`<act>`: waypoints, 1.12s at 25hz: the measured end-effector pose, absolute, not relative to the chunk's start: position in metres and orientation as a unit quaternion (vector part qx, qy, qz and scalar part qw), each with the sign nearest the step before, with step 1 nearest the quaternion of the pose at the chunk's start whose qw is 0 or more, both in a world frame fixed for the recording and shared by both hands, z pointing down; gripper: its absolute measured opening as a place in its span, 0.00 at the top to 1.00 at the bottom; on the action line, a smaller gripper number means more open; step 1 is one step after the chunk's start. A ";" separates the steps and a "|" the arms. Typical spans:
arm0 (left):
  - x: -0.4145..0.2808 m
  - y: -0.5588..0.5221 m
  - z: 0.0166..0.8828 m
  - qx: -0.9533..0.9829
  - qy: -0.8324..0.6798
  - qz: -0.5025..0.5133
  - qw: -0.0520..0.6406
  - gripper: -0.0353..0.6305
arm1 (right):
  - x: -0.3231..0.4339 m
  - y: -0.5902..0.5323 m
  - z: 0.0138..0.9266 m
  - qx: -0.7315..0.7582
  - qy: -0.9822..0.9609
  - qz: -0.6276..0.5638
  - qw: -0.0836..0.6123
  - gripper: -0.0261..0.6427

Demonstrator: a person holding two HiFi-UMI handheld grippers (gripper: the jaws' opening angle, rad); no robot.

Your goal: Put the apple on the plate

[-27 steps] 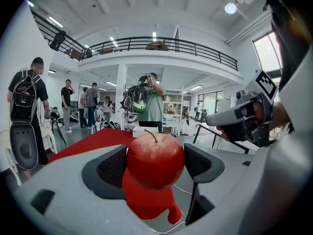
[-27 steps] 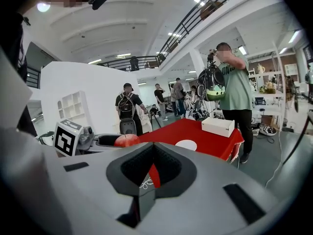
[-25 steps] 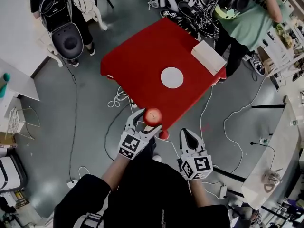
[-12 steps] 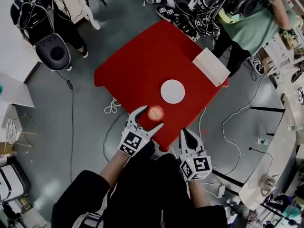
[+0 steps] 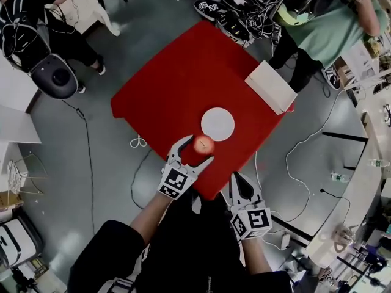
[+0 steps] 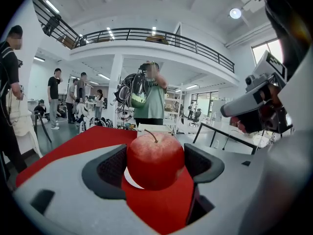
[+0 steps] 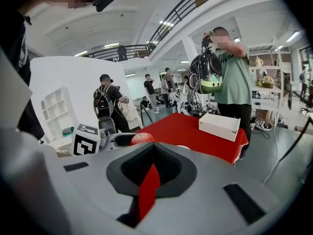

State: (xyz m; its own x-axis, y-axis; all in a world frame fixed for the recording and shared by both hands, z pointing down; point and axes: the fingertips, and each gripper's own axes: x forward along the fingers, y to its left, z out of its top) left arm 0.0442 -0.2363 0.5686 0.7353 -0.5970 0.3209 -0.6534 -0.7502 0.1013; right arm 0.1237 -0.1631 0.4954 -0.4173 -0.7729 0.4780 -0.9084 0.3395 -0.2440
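The red table (image 5: pixel 177 84) lies bare between the apple (image 5: pixel 203 144) in the left gripper (image 5: pixel 198 149) and the plate (image 5: pixel 217 124), so that way is open. The white box (image 5: pixel 269 86) stands well apart at the far edge, seemingly clear of it.

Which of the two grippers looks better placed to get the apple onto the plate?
The left gripper: it holds the apple, just short of the plate. The right gripper is shut, empty and farther back.
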 end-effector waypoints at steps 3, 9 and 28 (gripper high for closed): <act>0.061 -0.254 0.585 0.927 -0.335 0.140 0.096 0.41 | 0.135 -0.172 0.502 0.522 -0.802 0.249 0.147 0.95; 0.091 -0.285 0.636 0.928 -0.327 0.165 0.074 0.41 | 0.151 -0.175 0.515 0.526 -0.792 0.265 0.163 0.95; 0.133 -0.342 0.733 0.915 -0.335 0.198 0.110 0.41 | 0.207 -0.167 0.537 0.562 -0.750 0.293 0.189 0.94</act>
State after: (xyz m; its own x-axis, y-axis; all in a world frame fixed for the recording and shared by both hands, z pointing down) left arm 0.1328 -0.3424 0.7327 0.6975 -0.5695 0.4349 -0.6562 -0.7515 0.0685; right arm 0.2069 -0.1673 0.5374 -0.2970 -0.7325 0.6125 -0.9538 0.1967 -0.2273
